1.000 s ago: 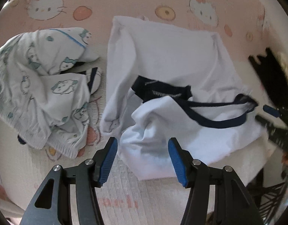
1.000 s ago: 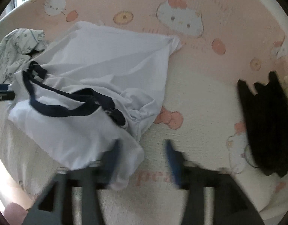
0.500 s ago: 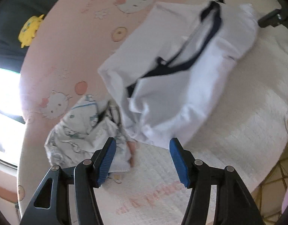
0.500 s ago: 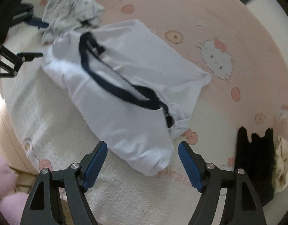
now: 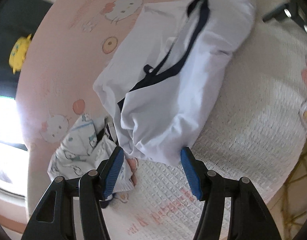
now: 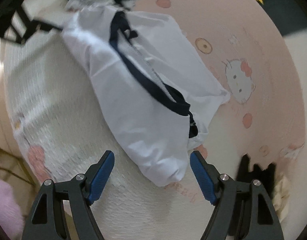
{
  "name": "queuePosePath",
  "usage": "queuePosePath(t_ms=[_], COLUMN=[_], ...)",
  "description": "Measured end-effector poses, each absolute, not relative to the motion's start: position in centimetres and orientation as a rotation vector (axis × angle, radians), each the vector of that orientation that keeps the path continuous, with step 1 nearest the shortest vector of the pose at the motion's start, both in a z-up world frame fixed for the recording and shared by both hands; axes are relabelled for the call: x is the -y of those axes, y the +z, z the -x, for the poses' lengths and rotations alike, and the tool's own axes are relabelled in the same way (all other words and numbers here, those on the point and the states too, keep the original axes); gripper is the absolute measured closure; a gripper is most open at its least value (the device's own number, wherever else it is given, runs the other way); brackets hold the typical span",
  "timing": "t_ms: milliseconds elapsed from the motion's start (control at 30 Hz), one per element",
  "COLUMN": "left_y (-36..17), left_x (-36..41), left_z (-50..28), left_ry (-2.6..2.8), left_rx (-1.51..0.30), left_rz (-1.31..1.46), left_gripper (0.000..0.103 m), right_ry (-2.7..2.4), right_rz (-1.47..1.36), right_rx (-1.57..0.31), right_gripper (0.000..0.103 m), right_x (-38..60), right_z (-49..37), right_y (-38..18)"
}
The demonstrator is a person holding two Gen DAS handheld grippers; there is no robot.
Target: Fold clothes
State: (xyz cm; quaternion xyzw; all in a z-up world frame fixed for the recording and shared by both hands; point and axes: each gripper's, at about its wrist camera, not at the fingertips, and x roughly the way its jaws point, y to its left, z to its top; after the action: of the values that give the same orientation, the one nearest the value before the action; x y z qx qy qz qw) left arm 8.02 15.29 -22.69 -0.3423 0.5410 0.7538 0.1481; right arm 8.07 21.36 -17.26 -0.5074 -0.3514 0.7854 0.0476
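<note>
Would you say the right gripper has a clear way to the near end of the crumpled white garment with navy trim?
Probably yes: the right gripper is open with the white garment's near end lying between its fingers, nothing covering it.

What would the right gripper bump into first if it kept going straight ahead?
Most likely the near end of the white garment, lying between the open right gripper's fingers; depth is uncertain.
</note>
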Motion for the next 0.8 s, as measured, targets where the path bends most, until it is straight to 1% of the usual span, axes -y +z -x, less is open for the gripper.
queuePosePath(t_ms=[100,167,267,367,433,500,567,600,733,800], left_y=[-24.0,-24.8,-25.5,-25.3,-25.1,-25.0,-25.0,-25.1,-25.0,-25.0], left_x=[-16.0,-16.5,-17.5,-18.5,-19.1,-19.3,-19.2,-19.1,-18.7,-18.6], left_z=[-8.9,-9.1,-9.7,-9.3,-8.0,-7.0,-6.7,-6.6,-6.5,-6.8], left_ry=[2.097,2.060,2.039,2.053,2.080,2.098,2.087,2.089,2.118,2.129], left_rx=[-1.698,-1.803,-1.909,-1.904,-1.870,-1.863,-1.863,-1.851,-1.795,-1.774], left_rz=[0.907,0.825,0.727,0.725,0.763,0.766,0.729,0.718,0.697,0.687], left_gripper=[0.047,0.046,0.045,0.045,0.041,0.031,0.026,0.026,0.026,0.029], right_ry=[2.336,2.307,2.233,2.165,2.129,2.110,2.101,2.100,2.158,2.209], right_rz=[1.520,1.467,1.395,1.310,1.270,1.225,1.209,1.210,1.229,1.257], right_rx=[1.235,1.348,1.535,1.698,1.775,1.843,1.891,1.904,1.868,1.806], right_gripper=[0.025,0.023,0.021,0.018,0.018,0.017,0.017,0.017,0.017,0.018], right_x=[-20.4,-19.7,-18.6,-17.7,-17.4,-17.3,-17.2,-17.2,-17.7,-18.1], right_z=[-8.5,-8.7,-8.9,-8.9,-8.6,-8.3,-8.2,-8.1,-8.1,-8.0], right_y=[-18.8,-19.3,-20.1,-20.9,-21.4,-21.7,-21.9,-21.9,-21.6,-21.2])
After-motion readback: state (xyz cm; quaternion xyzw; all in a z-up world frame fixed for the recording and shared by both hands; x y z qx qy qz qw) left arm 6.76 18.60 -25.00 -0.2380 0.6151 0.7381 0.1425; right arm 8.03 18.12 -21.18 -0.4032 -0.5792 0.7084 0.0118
